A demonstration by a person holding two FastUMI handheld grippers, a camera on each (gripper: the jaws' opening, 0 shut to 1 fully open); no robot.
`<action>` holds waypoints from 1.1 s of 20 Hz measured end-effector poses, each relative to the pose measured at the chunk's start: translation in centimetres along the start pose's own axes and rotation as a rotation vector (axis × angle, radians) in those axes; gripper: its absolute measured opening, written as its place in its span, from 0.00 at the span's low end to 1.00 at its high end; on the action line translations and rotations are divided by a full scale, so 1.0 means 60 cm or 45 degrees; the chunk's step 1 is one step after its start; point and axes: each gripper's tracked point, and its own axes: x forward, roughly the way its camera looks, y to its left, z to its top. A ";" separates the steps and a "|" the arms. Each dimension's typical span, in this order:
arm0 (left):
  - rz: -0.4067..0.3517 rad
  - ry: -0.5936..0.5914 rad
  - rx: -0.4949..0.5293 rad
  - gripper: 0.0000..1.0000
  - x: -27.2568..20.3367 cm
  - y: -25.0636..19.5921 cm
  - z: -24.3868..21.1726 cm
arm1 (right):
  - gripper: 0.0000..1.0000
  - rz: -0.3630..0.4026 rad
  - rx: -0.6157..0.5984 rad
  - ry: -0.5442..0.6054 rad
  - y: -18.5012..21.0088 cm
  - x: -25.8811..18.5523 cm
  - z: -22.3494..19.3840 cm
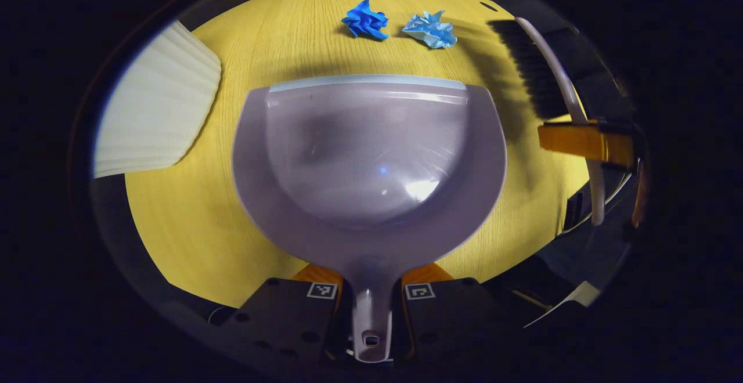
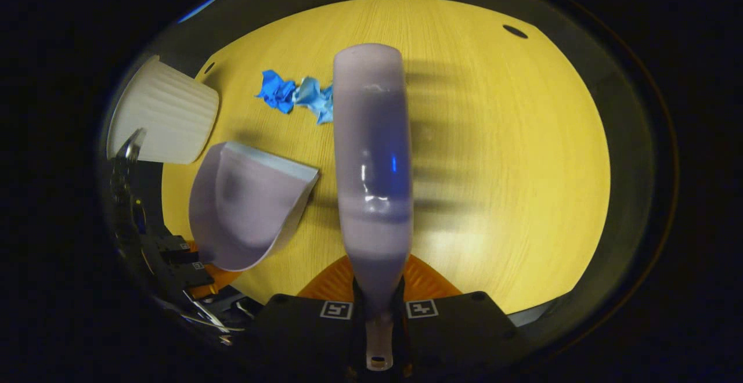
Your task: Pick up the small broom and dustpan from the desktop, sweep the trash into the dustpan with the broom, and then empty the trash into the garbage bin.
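On the yellow table (image 1: 174,226), white ribbed bin (image 1: 154,110) at left. Left hand-held gripper (image 1: 370,299) level, clamped on dustpan (image 1: 369,156) handle; right hand-held gripper (image 2: 377,307) clamped on broom (image 2: 371,156) handle. 2 blue paper wads (image 1: 364,19) lie beyond dustpan lip.

I see open yellow wooden desktop (image 2: 511,156) right of the broom; white ribbed garbage bin (image 2: 165,113) blocks the left edge; 2 crumpled blue paper scraps (image 1: 400,24) lie ahead.
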 end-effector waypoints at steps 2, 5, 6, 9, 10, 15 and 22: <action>0.075 -0.028 0.066 0.26 -0.010 0.027 -0.001 | 0.19 -0.090 -0.130 -0.062 -0.032 -0.010 0.078; 0.086 -0.021 0.084 0.26 -0.004 0.038 -0.003 | 0.18 -0.230 -0.410 -0.080 -0.067 0.012 0.190; 0.065 0.001 0.076 0.26 0.001 0.035 -0.008 | 0.18 -0.280 -0.506 -0.074 -0.078 0.024 0.223; 0.092 0.008 0.114 0.26 0.004 0.040 -0.007 | 0.19 -0.256 -0.656 0.030 -0.054 0.064 0.267; 0.094 0.011 0.118 0.26 0.002 0.039 -0.006 | 0.18 -0.281 -0.742 0.068 -0.055 0.073 0.274; 0.105 0.023 0.147 0.26 0.024 0.047 -0.009 | 0.18 -0.212 -1.010 0.182 0.025 0.105 0.266; 0.112 -0.018 0.247 0.26 0.028 0.064 -0.028 | 0.18 0.075 -1.302 0.493 0.062 0.061 0.150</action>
